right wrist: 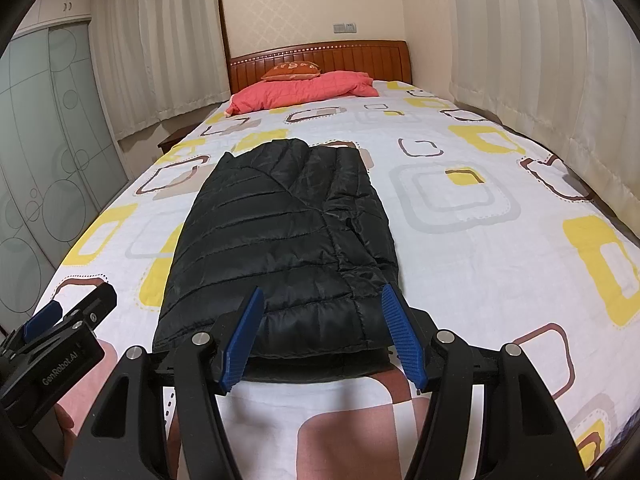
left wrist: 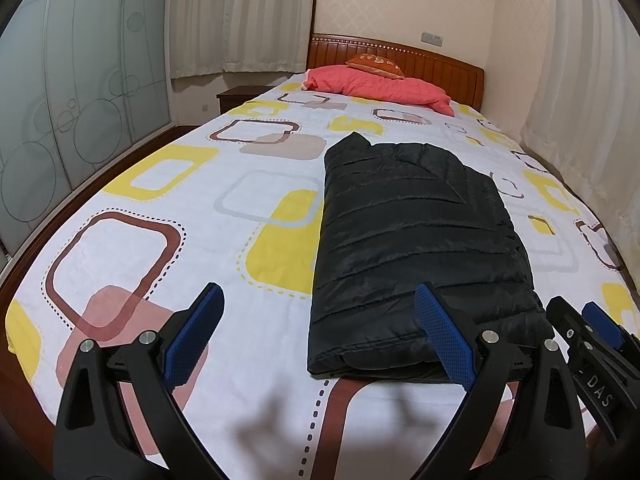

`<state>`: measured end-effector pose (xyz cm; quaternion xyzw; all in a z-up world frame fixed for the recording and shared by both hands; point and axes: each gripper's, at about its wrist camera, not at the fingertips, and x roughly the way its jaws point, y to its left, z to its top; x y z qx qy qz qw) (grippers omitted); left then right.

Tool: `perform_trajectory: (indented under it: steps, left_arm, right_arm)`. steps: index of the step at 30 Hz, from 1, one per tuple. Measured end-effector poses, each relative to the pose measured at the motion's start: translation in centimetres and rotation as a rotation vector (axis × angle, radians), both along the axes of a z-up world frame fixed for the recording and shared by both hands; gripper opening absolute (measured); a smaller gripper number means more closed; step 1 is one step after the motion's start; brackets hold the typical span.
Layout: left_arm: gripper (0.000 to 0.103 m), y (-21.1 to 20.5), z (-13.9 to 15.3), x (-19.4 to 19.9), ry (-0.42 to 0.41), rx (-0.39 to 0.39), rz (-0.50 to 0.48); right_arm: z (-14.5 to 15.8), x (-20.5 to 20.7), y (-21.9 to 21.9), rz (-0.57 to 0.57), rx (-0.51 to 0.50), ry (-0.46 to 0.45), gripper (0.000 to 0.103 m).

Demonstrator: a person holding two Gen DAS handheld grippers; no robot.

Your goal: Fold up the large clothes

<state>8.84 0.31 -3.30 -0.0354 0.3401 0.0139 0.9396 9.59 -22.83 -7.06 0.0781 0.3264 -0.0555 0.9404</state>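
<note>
A black quilted puffer jacket (left wrist: 416,232) (right wrist: 280,240) lies folded into a long flat rectangle on the bed, with its near edge just ahead of both grippers. My left gripper (left wrist: 318,292) hovers wide open above the bed at the jacket's near left corner. Its right finger (left wrist: 444,340) overlaps the jacket's near edge in the view. My right gripper (right wrist: 323,293) stands open over the near right part of the jacket, and its blue pads (right wrist: 400,332) do not press the fabric. Each wrist view catches the other gripper at its edge, the right gripper (left wrist: 592,320) and the left gripper (right wrist: 60,316).
The bed sheet (left wrist: 160,208) is white with yellow, brown and grey squares. A pink quilt (left wrist: 380,88) and an orange cushion (left wrist: 376,65) lie by the wooden headboard (left wrist: 440,68). Frosted wardrobe doors (left wrist: 60,120) stand to the left; curtains (right wrist: 540,60) hang on the right.
</note>
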Motion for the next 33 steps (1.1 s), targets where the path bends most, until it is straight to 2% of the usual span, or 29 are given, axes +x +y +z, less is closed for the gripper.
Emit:
perform_trajectory:
  steps: [14,21,24,33]
  left_arm:
    - [0.096,-0.6,1.2,-0.7,-0.059,0.027,-0.010]
    - [0.101,-0.8,1.7,-1.0,-0.097,0.050,-0.018]
    - [0.101,-0.7,2.0,-1.1,-0.120,0.046,-0.019]
    - [0.101,-0.2,2.0,-1.2,-0.147,0.032,0.010]
  right_arm:
    - [-0.1,0.0,0.0,0.001,0.000,-0.004,0.061]
    - [-0.1,-0.1,0.0,0.000,0.002,-0.006,0.061]
    - [-0.1,-0.2,-0.2,-0.005,0.006,-0.011,0.069]
    - [-0.1,-0.4,-0.4,-0.002,0.005,-0.015,0.069]
